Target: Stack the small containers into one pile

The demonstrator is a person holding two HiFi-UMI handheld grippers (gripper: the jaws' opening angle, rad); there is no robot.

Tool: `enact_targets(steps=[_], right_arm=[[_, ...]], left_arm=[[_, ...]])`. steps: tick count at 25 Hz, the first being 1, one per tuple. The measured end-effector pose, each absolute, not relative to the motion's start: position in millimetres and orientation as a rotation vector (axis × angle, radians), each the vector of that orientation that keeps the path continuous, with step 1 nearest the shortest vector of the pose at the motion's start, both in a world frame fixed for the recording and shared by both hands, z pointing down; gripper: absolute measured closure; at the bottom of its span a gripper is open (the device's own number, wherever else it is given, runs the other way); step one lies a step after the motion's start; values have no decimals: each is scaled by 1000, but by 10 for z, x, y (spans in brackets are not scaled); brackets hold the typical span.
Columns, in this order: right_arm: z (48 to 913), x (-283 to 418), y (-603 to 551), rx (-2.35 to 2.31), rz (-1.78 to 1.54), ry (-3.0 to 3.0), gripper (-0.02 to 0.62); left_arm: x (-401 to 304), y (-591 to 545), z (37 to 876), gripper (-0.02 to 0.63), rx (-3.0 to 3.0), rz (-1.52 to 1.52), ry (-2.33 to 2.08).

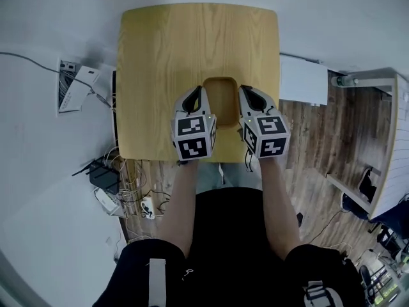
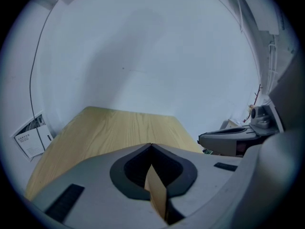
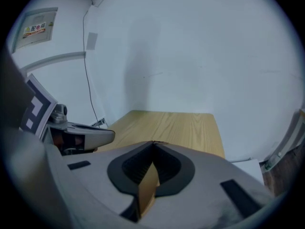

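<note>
So the tan container [image 1: 221, 99] sat near the front edge of the wooden table [image 1: 166, 50], right in front of the person, and it was the only one I could spot. From above it might've been several already nested into one pile, but I honestly couldn't tell.

Both tongs were on it. The left gripper [image 1: 197, 94] had its jaws pinched onto the thin brown left wall [image 2: 156, 194], and the right gripper [image 1: 249, 94] was clamped the same way on the opposite wall [image 3: 147, 190]. No gap in either one beyond the wall itself. My guess is the two-sided grip was there to keep the thing level and stop it twisting while it was handled.

As for writing: a wall sign [image 3: 35, 29] had a yellow warning mark plus some characters, and the leaflet [image 2: 31, 137] by the table had print on it, both too small to read.
</note>
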State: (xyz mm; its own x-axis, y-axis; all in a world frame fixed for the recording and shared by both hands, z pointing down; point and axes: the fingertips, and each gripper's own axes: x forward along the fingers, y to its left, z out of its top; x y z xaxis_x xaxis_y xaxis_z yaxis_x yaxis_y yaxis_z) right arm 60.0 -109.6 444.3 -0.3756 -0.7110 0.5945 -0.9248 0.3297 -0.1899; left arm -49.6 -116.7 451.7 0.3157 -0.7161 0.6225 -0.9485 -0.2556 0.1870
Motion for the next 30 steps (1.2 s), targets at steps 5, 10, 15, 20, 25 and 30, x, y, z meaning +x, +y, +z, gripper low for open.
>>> enact_targets(steps=[5, 10, 15, 20, 25, 30], right_arm=[[4127, 581, -1234, 1458, 655, -2285, 588], [3831, 640, -1380, 1484, 610, -2349, 589], [3422, 647, -1540, 1504, 534, -2440, 588], [2911, 671, -1658, 1543, 494, -2587, 588], [2456, 670, -1686, 1541, 439, -2696, 588], [1980, 675, -1691, 1550, 352, -2761, 588]], left_arm=[[-510, -1260, 4279, 601, 2099, 512, -1482], [-576, -1357, 4041, 601, 2124, 460, -1523], [-587, -1533, 3661, 601, 2175, 391, -1572], [-587, -1674, 3204, 601, 2238, 317, -1622], [-623, -1716, 2768, 601, 2299, 260, -1690], [-588, -1741, 2310, 601, 2371, 159, -1722]])
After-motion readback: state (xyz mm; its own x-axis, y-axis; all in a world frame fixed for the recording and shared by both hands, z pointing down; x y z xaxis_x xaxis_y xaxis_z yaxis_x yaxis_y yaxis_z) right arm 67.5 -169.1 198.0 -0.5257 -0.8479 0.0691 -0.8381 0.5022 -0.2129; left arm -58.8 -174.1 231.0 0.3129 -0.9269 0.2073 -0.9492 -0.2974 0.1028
